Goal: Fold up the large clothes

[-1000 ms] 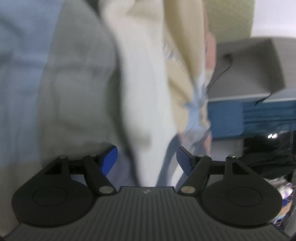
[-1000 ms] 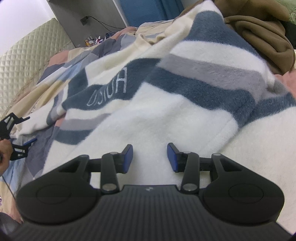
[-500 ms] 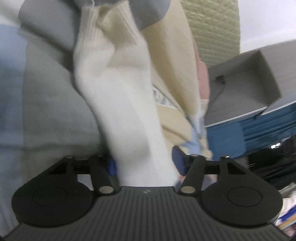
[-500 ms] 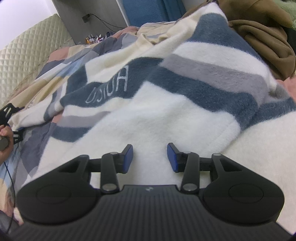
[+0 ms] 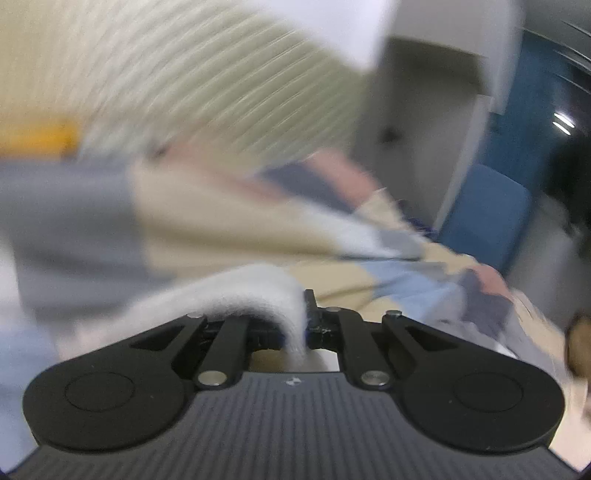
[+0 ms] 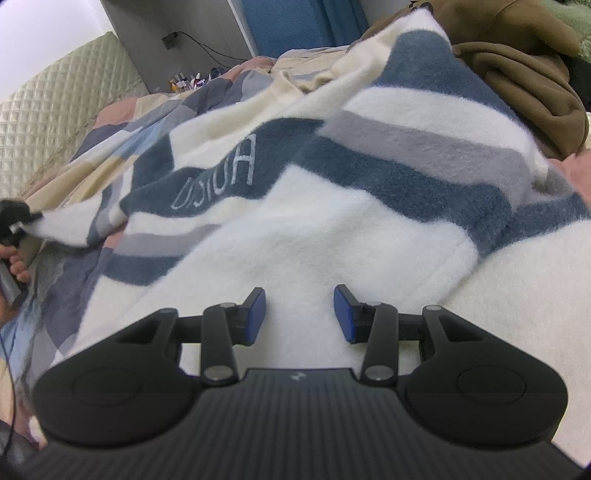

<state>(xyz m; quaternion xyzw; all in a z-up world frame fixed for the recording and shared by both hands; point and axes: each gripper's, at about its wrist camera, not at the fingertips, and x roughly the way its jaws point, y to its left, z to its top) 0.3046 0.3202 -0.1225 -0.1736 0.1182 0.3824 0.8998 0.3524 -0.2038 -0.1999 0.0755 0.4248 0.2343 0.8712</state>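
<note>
While the left wrist view is smeared with blur, it alone shows the left gripper (image 5: 304, 325) clamped tight on a white fleecy edge of the striped garment (image 5: 255, 295), the cloth arching out of the closed jaws and away to the left; beyond it lie only soft shapes of the patchwork bedspread (image 5: 229, 218), a quilted headboard (image 5: 207, 92) and a blue panel (image 5: 484, 214). From the right wrist view everything is sharp: the striped garment (image 6: 332, 192), white with navy and grey bands and pale lettering on one navy band, lies spread across the bed and fills most of the frame; the right gripper (image 6: 299, 314) hovers just above its white part, blue pads (image 6: 255, 314) set partway apart with nothing pinched between them. At the far left edge of that view the left gripper (image 6: 13, 221) appears as a dark shape holding a raised tip of the garment, a hand (image 6: 14, 262) just below it. A brown garment (image 6: 517, 74) is heaped at the upper right, touching the striped one; the patchwork bedspread (image 6: 122, 129) shows beneath at left; the quilted headboard (image 6: 62, 103), a grey wall (image 6: 177, 37) with a trailing cable, and blue curtains (image 6: 291, 26) close the room behind.
</note>
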